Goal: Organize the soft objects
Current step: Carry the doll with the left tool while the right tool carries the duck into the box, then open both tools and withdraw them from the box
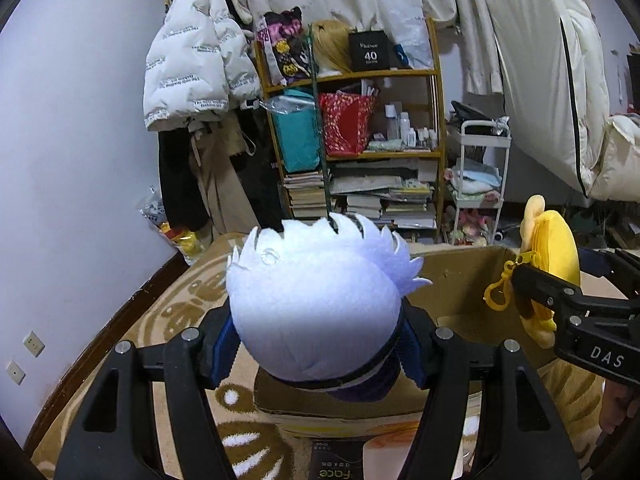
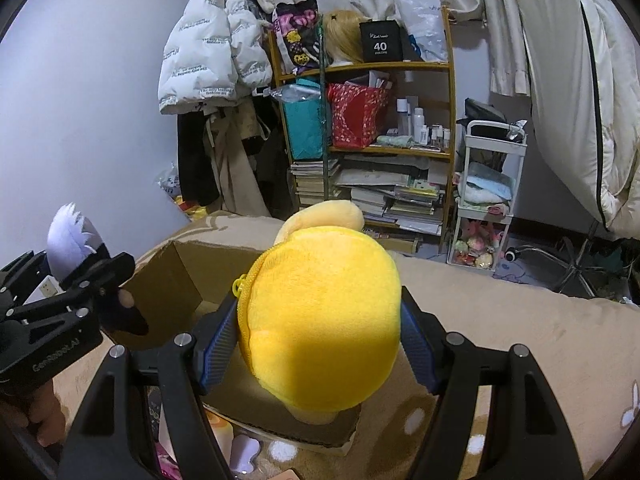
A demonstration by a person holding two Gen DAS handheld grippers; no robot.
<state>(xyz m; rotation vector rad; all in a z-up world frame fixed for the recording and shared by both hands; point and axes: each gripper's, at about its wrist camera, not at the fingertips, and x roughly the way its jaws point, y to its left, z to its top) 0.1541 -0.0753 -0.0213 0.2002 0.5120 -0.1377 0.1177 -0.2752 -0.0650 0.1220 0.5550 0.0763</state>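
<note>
Left tongs (image 1: 316, 344) pinching white-haired plush doll (image 1: 316, 304); right tongs (image 2: 320, 344) pinching yellow plush (image 2: 324, 320), both above cardboard box (image 1: 460, 280).

A patterned tan blanket/rug (image 1: 180, 312) w/ brown swirls covers the lower part of both views; whether it's floor or bed can't be told. An open cardboard box (image 1: 452, 280) sits directly on it, center frame, flaps up. Lower edge of left-wrist view: a dark packet (image 1: 340, 460) printed "Face" lies on the fabric, touching the box front. Right-wrist view, bottom left: small pale & pink items (image 2: 236, 448) lie just beside the box; too blurred to ID.
</note>
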